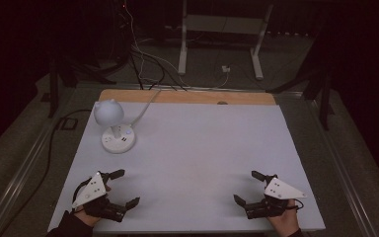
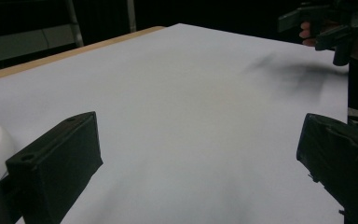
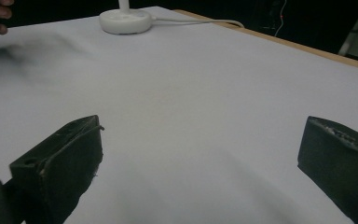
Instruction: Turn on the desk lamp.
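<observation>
A white desk lamp [image 1: 109, 112] with a round head stands on its round base [image 1: 118, 140] at the back left of the white table [image 1: 192, 148]; its base [image 3: 125, 20] also appears far off in the right gripper view. My left gripper [image 1: 127, 187] rests near the front left edge, jaws wide apart with nothing between them. My right gripper [image 1: 246, 186] sits near the front right edge, equally open and empty. The right gripper [image 2: 326, 28] appears at the far top right of the left gripper view.
The lamp's white cable [image 1: 148, 106] runs off the table's back edge over a wooden strip [image 1: 187, 97]. Beyond lie dark cables [image 1: 143, 64] on the floor and a white desk frame [image 1: 222, 34]. A metal rail [image 1: 24, 163] runs along the left.
</observation>
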